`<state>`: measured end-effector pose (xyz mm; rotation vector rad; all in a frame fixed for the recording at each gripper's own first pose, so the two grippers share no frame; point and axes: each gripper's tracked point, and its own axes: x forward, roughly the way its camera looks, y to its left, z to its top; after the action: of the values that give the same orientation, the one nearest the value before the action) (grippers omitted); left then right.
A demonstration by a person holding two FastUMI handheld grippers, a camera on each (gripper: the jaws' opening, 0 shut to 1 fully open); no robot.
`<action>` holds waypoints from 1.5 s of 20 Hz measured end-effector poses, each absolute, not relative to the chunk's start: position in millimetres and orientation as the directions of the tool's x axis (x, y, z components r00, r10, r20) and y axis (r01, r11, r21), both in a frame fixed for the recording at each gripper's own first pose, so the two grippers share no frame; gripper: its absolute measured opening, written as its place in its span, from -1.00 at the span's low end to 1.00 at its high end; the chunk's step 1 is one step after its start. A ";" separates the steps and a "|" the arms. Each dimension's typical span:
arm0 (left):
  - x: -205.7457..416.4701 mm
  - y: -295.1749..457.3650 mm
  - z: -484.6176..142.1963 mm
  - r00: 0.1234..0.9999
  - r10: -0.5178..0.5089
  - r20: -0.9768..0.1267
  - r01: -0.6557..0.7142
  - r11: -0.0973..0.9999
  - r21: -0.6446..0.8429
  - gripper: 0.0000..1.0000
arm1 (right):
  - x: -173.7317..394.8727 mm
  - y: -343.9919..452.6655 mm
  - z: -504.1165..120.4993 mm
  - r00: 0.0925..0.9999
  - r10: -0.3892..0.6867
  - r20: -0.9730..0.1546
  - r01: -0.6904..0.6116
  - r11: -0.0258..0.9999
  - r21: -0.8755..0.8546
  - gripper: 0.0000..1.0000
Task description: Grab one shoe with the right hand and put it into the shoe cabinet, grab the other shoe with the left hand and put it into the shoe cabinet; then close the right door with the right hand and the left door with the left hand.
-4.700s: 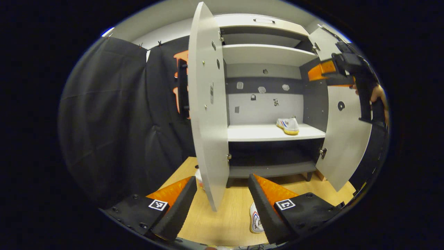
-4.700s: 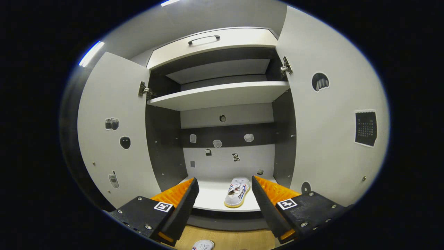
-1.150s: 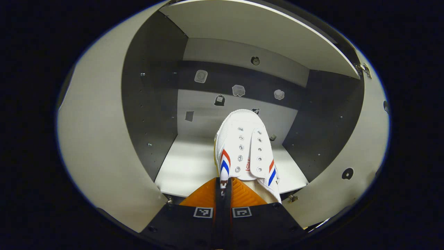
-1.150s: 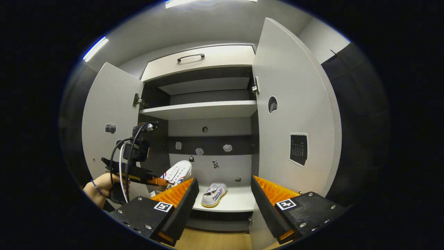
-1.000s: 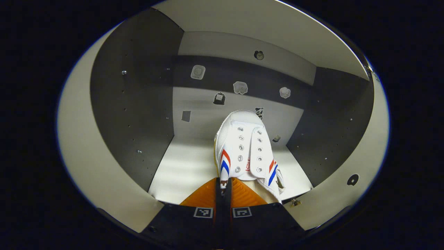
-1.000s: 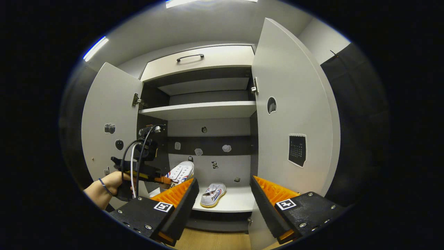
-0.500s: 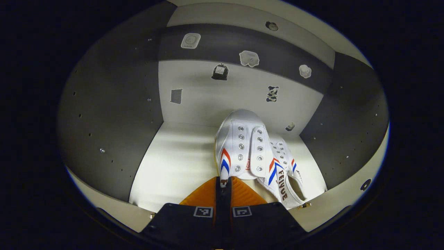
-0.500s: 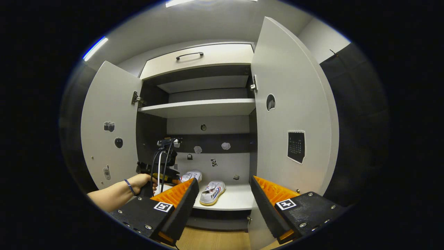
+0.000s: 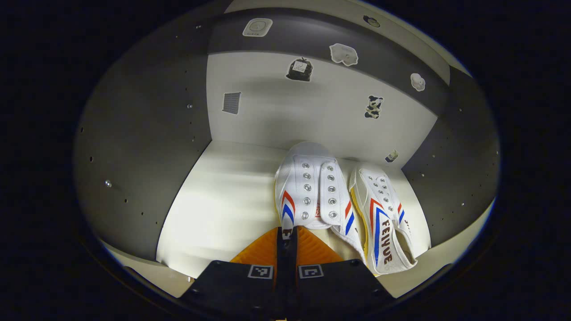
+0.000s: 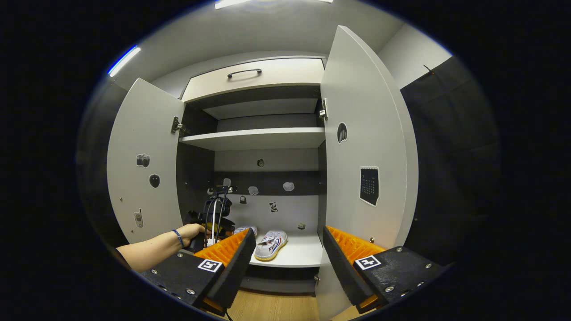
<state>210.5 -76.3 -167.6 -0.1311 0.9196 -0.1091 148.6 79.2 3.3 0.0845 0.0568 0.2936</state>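
Left tongs (image 9: 286,234) are pinched tight on the heel edge of the held shoe (image 9: 310,191), both fingers pressed together on it at the bottom of the left gripper view; the heel itself is hidden behind them. That shoe runs lengthwise away from the tongs, toe pointing at the cabinet's back wall (image 9: 312,111), its sole down close over the lower shelf (image 9: 223,200); whether it already rests on the shelf cannot be told. Just to its right lies the second shoe (image 9: 383,218), flat on the same shelf, toe also toward the back wall and angled slightly inward, so the two nearly touch along their sides.

Right tongs (image 10: 285,249) stand wide open with nothing between the fingers, held in front of the shoe cabinet (image 10: 258,133), outside it. In the right gripper view, the near left finger cuts off part of the shelf front. Beyond it a bare forearm with a wrist band reaches in from the left, the hand (image 10: 192,232) wrapped round the handle of the left tongs' body (image 10: 216,214), which is inside the lower compartment; cables loop above it, and its fingers are hidden. Both shoes show small on the lower shelf, the left one mostly covered. The left door (image 10: 142,169) and the right door (image 10: 361,147) both stand open, the right door edge close beside the right tongs. Stickers dot the back wall; they are too small to make out there.
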 end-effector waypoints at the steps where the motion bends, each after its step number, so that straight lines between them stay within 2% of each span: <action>1: 210.0 -74.5 -167.7 0.601 -0.148 -0.786 0.038 0.987 -0.157 -0.87 | 146.4 79.6 3.0 0.954 0.295 -0.044 -0.290 0.953 0.093 0.85; 5: 209.9 -77.0 -163.8 0.625 -0.175 -0.760 0.056 0.982 -0.179 -0.77 | 137.1 76.3 7.1 0.954 0.299 -0.035 -0.295 0.951 0.094 0.85; 6: 212.3 -76.8 -158.1 0.645 -0.171 -0.745 0.055 0.983 -0.178 -0.39 | 135.1 74.0 7.0 0.954 0.297 -0.036 -0.292 0.951 0.097 0.85; 8: 208.8 -69.5 -143.9 0.670 -0.144 -0.729 0.061 0.988 -0.140 0.22 | 132.0 67.5 9.3 0.956 0.290 -0.038 -0.285 0.953 0.107 0.85; 9: 205.1 -70.1 -135.3 0.681 -0.142 -0.719 0.066 0.989 -0.132 0.17 | 129.3 66.1 12.2 0.956 0.290 -0.032 -0.285 0.952 0.113 0.85; 10: 201.7 -73.5 -123.2 0.698 -0.156 -0.699 0.078 0.987 -0.143 0.28 | 127.2 64.0 14.9 0.956 0.291 -0.025 -0.287 0.951 0.117 0.85; 12: 195.4 -81.7 -99.7 0.731 -0.192 -0.655 0.108 0.980 -0.168 0.83 | 124.2 60.7 19.1 0.956 0.293 -0.017 -0.289 0.951 0.113 0.85; 13: 186.3 -83.0 -87.7 0.745 -0.199 -0.637 0.118 0.979 -0.168 0.95 | 122.7 59.0 20.9 0.955 0.296 -0.014 -0.293 0.950 0.106 0.85; 14: 179.9 -81.2 -74.7 0.761 -0.193 -0.619 0.120 0.980 -0.157 0.91 | 120.3 57.7 23.1 0.953 0.301 -0.010 -0.299 0.949 0.101 0.85; 16: 165.7 -80.1 -46.7 0.800 -0.185 -0.571 0.125 0.982 -0.143 0.96 | 114.7 53.0 29.1 0.951 0.309 0.003 -0.308 0.947 0.096 0.85; 22: 105.3 -78.7 41.9 0.893 -0.220 -0.392 0.175 0.974 -0.146 0.94 | 100.0 11.3 43.7 0.956 0.291 0.035 -0.293 0.953 0.081 0.85; 26: 52.0 -68.5 88.0 0.933 -0.224 -0.282 0.195 0.972 -0.127 0.94 | 91.3 -32.8 44.5 0.972 0.233 0.044 -0.235 0.970 0.060 0.84; 30: 3.1 -50.4 112.9 0.954 -0.204 -0.219 0.180 0.976 -0.126 0.96 | 90.9 -76.4 41.6 0.984 0.171 0.045 -0.172 0.985 0.032 0.85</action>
<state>3.1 -50.4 112.9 -0.1048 0.2331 -0.1954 90.9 -76.4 41.6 0.0356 -0.0423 0.1725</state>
